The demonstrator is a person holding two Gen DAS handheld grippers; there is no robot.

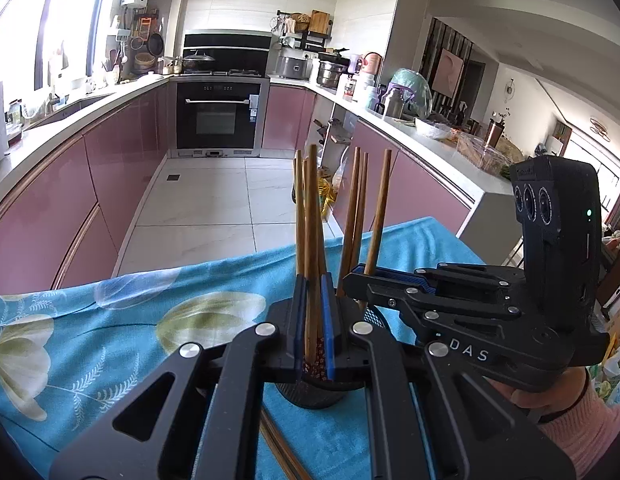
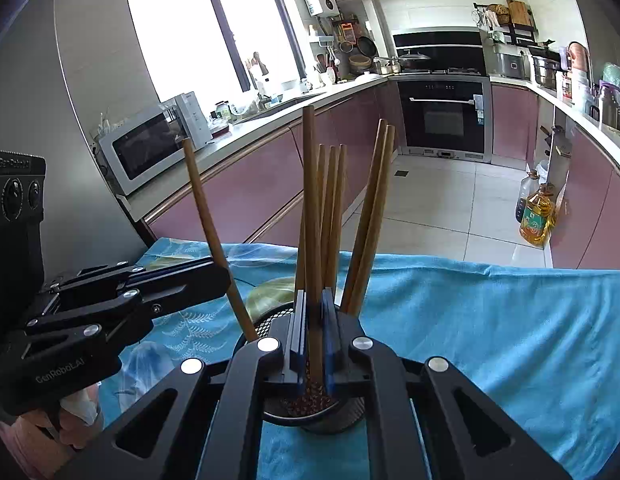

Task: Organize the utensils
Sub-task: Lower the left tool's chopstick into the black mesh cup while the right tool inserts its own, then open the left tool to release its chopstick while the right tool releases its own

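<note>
Chopsticks of brown wood (image 2: 329, 216) stand upright in the black mesh cup (image 2: 270, 320) on the blue-clothed surface (image 2: 489, 320); the right gripper (image 2: 313, 344) and the left gripper (image 1: 313, 320) each have jaws pinched on one stick, directly above the cup.

The left gripper (image 1: 313, 320) points forward and a little down, and its jaws are almost closed, with only a narrow gap. The right gripper (image 2: 313, 332) has the same pose, its jaws nearly together too. The two grippers come in from opposite sides, and their tips are near each other. A hand (image 1: 549, 396) in a pink sleeve holds the right gripper's handle.
</note>
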